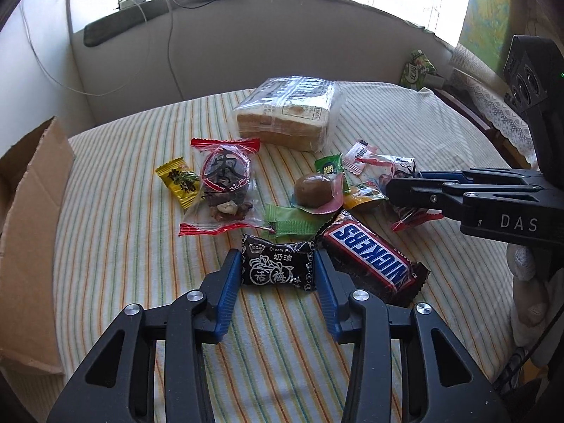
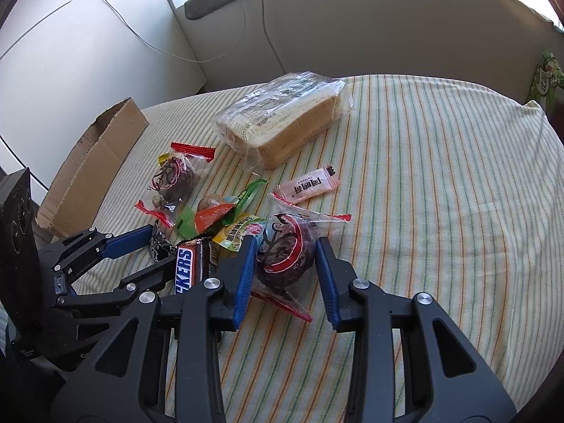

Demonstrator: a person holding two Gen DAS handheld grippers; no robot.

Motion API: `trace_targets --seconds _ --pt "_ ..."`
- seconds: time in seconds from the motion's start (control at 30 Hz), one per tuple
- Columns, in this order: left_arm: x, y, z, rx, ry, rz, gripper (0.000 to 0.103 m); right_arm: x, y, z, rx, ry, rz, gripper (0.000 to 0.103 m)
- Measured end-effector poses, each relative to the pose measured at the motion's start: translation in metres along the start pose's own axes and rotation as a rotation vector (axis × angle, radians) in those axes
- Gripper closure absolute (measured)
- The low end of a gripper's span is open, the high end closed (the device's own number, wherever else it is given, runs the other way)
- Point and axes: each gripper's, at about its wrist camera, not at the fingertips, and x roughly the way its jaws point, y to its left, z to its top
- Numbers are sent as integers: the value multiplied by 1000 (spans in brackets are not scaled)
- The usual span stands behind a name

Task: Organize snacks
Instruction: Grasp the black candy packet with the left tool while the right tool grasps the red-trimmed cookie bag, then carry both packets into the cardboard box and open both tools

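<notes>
A pile of snacks lies on the striped tablecloth. My left gripper is open, its blue fingers either side of a black cream plum candy. A Snickers bar lies just right of it. My right gripper is open around a clear red-edged bag with a dark date; it also shows in the left wrist view. A second date bag, a brown egg pack, green and yellow candies and a pink packet lie around.
A bagged loaf of sliced bread sits at the back of the table. An open cardboard box stands at the left edge. A green snack bag rests at the far right by the wall.
</notes>
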Motion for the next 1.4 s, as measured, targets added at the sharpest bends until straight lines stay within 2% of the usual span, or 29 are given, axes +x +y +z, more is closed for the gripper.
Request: trace_targets --seconds 0.13,0.63,1.0,1.4 --pt "0 2 -1 -17 -8 -3 71 -3 -1 -2 9 -10 2 68" --pt "-34 24 -8 -125 -97 -56 72 -37 1 -6 20 -71 16 69" --pt "-73 49 -20 -175 -184 -28 72 -54 45 2 -47 -102 53 69" --pt "-102 104 -28 -250 -245 66 72 -36 107 28 -150 -109 96 69"
